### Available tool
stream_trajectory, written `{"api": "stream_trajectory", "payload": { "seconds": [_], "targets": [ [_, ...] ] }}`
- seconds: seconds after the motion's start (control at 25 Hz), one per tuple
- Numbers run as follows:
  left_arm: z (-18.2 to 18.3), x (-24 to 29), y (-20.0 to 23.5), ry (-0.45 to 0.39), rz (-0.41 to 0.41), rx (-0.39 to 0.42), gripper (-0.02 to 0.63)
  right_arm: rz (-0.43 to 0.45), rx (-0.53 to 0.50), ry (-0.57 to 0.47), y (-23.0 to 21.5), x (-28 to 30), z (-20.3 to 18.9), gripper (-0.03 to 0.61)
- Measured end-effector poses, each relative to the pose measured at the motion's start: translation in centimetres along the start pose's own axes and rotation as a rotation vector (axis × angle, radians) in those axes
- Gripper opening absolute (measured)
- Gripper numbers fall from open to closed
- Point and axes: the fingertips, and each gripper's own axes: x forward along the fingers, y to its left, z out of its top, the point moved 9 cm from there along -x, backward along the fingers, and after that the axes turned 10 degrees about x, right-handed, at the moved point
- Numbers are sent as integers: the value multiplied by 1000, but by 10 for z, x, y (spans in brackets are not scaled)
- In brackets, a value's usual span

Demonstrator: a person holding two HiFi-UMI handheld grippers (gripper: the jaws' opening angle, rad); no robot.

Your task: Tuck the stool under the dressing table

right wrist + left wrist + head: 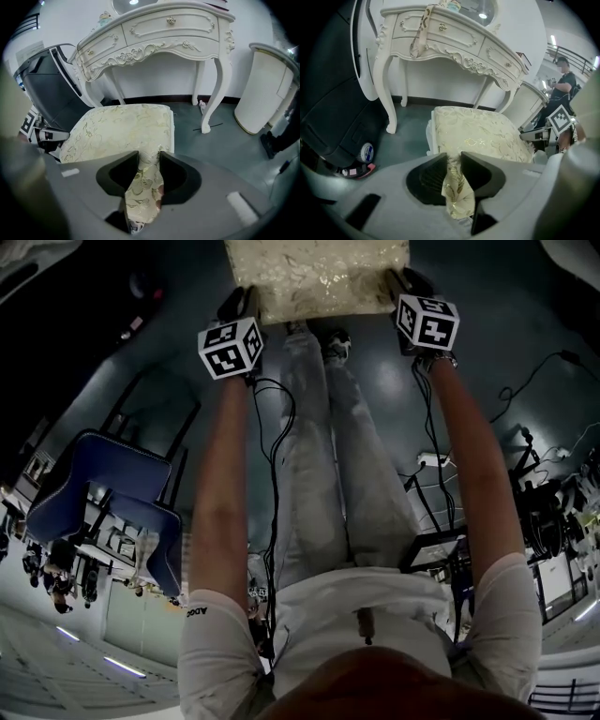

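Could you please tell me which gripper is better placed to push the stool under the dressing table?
Neither alone: the left gripper and the right gripper each clamp a near corner of the stool, facing the dressing table, so push with both.

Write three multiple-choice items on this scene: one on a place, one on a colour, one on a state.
1. The stool stands: A on the table; B in front of it; C behind it.
2. The table is: A black; B white; C blue.
3. The left gripper is: A open and empty; B out of view; C shut on the stool.

1 B: the stool sits on the near side of the table, not yet under it.
2 B: the table is white all over.
3 C: its fingers pinch the stool's fabric edge.
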Motion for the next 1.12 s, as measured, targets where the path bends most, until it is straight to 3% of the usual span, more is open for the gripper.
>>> {"api": "stream_trajectory", "payload": {
  "seconds": [0.24, 0.48, 0.64, 0.84, 1.12],
  "targets": [
    [9, 11, -2, 43, -137, 36, 104, -48, 2, -21, -10, 13, 26, 147],
    [9, 14, -10, 53, -96, 40, 102, -91, -4, 21, -10, 20, 39, 147],
    [19, 19, -19, 84, -147, 105, 103, -155, 17, 14, -15, 21, 51, 144],
    [57, 42, -13, 43, -115, 139, 104, -215, 127, -1, -22, 27, 82, 140],
    [125, 78, 27, 1, -116, 211, 106, -185, 265, -33, -19, 43, 115, 140]
  ]
}}
